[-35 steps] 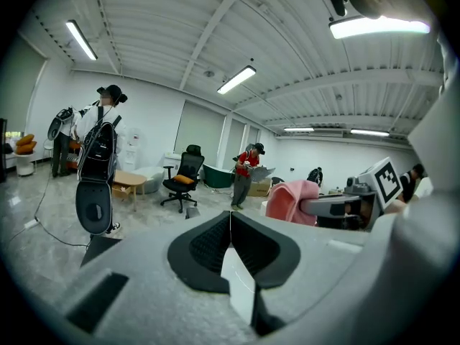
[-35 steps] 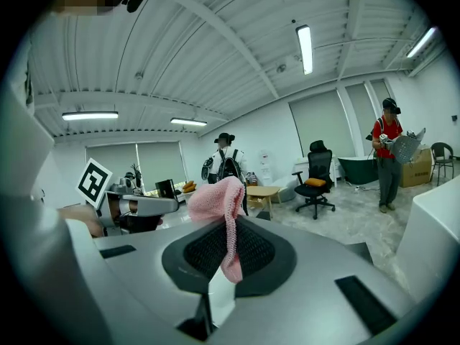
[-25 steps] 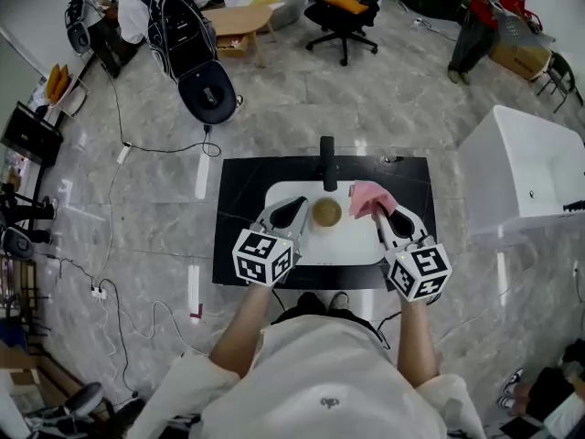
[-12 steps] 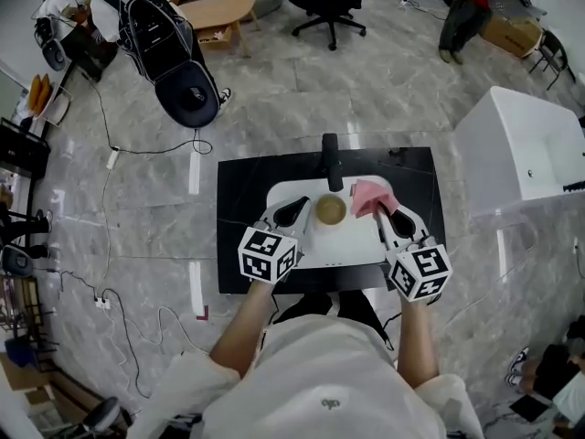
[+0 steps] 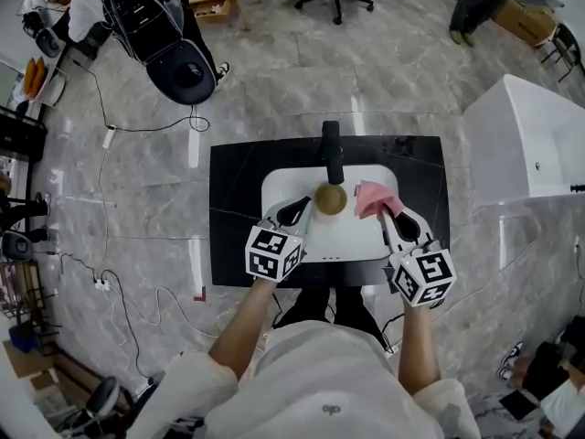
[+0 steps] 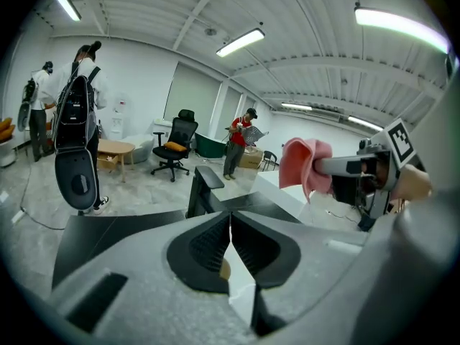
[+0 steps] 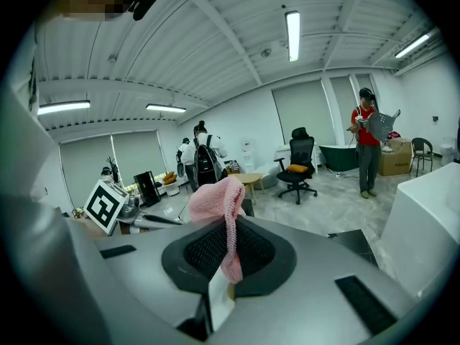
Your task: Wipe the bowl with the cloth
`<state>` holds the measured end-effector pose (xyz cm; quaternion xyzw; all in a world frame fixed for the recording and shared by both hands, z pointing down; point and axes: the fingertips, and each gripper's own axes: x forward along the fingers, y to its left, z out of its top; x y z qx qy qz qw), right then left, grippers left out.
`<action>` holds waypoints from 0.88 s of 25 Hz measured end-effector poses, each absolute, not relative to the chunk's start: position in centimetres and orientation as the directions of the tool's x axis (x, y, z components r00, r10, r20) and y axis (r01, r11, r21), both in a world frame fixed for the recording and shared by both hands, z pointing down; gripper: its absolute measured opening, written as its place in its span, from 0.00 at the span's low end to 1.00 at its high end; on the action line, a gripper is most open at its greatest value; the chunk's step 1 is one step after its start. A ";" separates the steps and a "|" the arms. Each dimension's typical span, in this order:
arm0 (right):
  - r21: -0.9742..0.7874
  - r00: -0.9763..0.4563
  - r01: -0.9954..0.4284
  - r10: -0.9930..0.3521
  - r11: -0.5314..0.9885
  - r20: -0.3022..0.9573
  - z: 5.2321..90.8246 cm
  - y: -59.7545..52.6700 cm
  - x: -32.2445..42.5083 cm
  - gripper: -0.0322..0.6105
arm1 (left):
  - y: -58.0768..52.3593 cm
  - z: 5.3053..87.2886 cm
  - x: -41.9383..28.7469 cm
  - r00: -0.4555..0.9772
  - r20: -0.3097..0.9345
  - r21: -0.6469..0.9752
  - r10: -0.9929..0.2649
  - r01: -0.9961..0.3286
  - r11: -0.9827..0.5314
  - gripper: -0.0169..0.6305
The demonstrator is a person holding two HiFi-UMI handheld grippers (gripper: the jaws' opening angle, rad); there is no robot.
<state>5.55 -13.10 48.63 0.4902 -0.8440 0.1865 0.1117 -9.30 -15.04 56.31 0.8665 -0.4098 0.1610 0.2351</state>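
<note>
Faucet (image 5: 331,151) stands just behind the bowl (image 5: 330,198), so the far side's blocked for you. Left gripper (image 5: 302,208) crowds bowl's left, right gripper (image 5: 387,211) w/ cloth (image 5: 373,197) its right. Free room: above bowl & near part of sink (image 5: 343,241).

From my end the cloth (image 5: 373,198) reads soft pink, with a knitted mesh pattern in the right gripper view. The bowl (image 5: 330,198) is tan-brown, the sink (image 5: 279,183) white, and the worktop (image 5: 233,245) black with faint pale veins. The faucet (image 5: 332,152) is black. The left tongs (image 5: 306,202) and right tongs (image 5: 386,214) are grey with black ribbed pads, and their cubes carry black square markers on white. The floor (image 5: 274,90) is grey, marble-patterned tile. I also see a white bathtub (image 5: 526,144) and a black office chair (image 6: 180,131) with an orange cushion.
</note>
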 end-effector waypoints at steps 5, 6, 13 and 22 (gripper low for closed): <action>-0.228 -0.496 -0.868 -0.763 0.440 0.415 51.5 -13.0 6.7 0.07 | -14.6 60.6 -8.3 0.599 0.528 0.297 -0.602 -0.795 -0.529 0.05; -0.231 -0.496 -0.868 -0.760 0.439 0.420 51.9 -13.2 7.0 0.07 | -14.8 61.4 -8.1 0.595 0.538 0.301 -0.597 -0.797 -0.524 0.05; -0.234 -0.509 -0.860 -0.737 0.453 0.444 55.2 -13.6 8.2 0.07 | -16.1 66.3 -7.0 0.558 0.601 0.305 -0.572 -0.822 -0.481 0.05; -0.255 -0.533 -0.845 -0.698 0.470 0.479 59.7 -14.6 7.8 0.07 | -16.7 72.2 -6.5 0.520 0.665 0.308 -0.536 -0.845 -0.437 0.06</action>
